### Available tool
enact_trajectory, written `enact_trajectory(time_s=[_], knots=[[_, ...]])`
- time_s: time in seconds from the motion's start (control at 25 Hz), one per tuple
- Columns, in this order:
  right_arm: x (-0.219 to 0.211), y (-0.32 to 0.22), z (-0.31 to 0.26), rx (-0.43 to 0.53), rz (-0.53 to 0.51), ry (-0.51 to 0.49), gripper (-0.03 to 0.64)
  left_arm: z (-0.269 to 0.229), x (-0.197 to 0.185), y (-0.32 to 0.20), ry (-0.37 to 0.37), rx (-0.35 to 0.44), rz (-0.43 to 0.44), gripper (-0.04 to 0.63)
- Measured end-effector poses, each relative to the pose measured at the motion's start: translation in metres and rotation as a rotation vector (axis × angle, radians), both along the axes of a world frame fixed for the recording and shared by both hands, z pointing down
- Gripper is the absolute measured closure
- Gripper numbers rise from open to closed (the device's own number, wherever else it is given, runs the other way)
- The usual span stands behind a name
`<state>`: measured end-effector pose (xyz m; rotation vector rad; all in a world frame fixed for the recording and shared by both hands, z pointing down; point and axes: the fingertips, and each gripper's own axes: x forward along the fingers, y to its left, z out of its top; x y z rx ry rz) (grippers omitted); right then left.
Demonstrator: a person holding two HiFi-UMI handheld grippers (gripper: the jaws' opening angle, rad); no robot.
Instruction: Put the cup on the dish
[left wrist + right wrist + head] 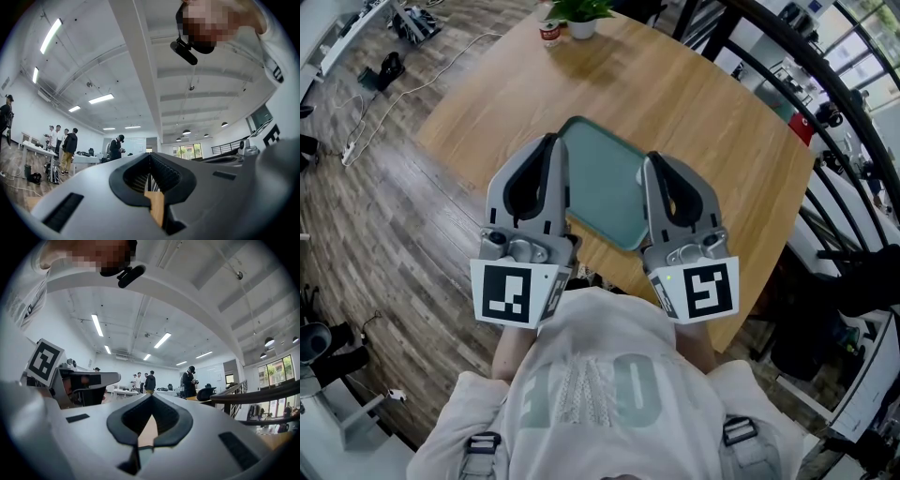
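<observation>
The worktop (694, 122) is seen in pale matt wood (grain plainly visible); the tray (602, 178) is finished smooth, faintly glossy, seemingly plastic.

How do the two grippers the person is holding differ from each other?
The left gripper flanks the green tray on its left, the right gripper on its right. The right gripper shows a small green light; the left gripper shows none. The left gripper's marker pattern differs from the right gripper's. Both are grey, shut and empty.
</observation>
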<state>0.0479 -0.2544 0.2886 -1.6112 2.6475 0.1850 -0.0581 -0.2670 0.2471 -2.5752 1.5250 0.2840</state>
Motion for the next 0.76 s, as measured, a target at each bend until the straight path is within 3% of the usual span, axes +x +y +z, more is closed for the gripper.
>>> enact_trajectory(time_s=[0.76], knots=[[0.022, -0.012, 0.007, -0.015, 0.062, 0.007, 0.598, 0.009, 0.002, -0.006, -0.012, -0.021, 0.004, 0.586]])
